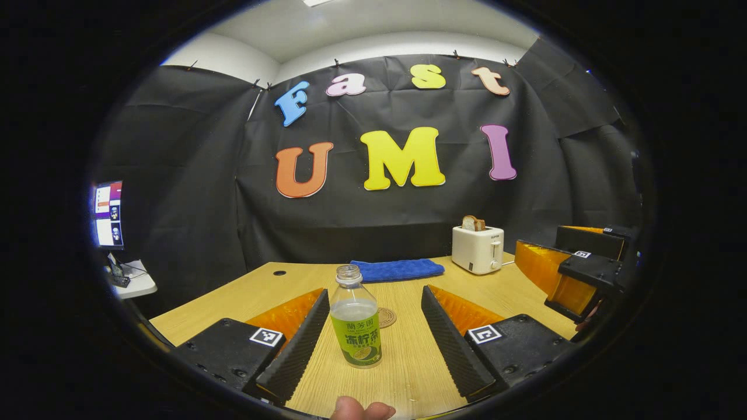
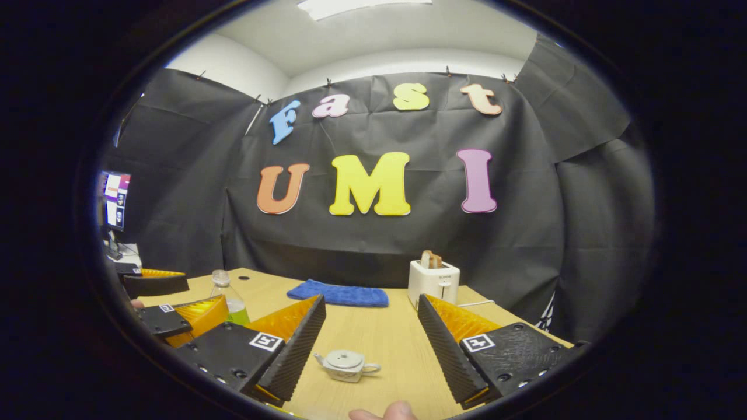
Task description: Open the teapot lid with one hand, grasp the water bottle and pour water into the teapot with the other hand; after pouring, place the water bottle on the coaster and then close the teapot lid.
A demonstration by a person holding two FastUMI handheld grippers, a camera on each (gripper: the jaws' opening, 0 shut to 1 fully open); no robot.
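An uncapped clear water bottle [image 1: 355, 318] with a green label stands upright on the wooden table, between the wide-spread fingers of my left gripper [image 1: 370, 335], which is open and not touching it. Just behind the bottle lies a small round coaster [image 1: 386, 317]. A small pale teapot [image 2: 346, 366] with its lid on sits on the table between the fingers of my right gripper [image 2: 370, 344], also open. The bottle [image 2: 229, 300] shows again at the left of the right gripper view, beside the left gripper [image 2: 175, 303]. The right gripper [image 1: 575, 274] appears at the right edge of the left gripper view.
A folded blue towel [image 1: 397, 269] lies at the back of the table [image 1: 274, 286]. A white toaster [image 1: 477, 249] with bread in it stands at the back right. A monitor [image 1: 108, 214] sits on a side desk at the far left. Fingertips of a hand [image 1: 362, 410] show at the bottom.
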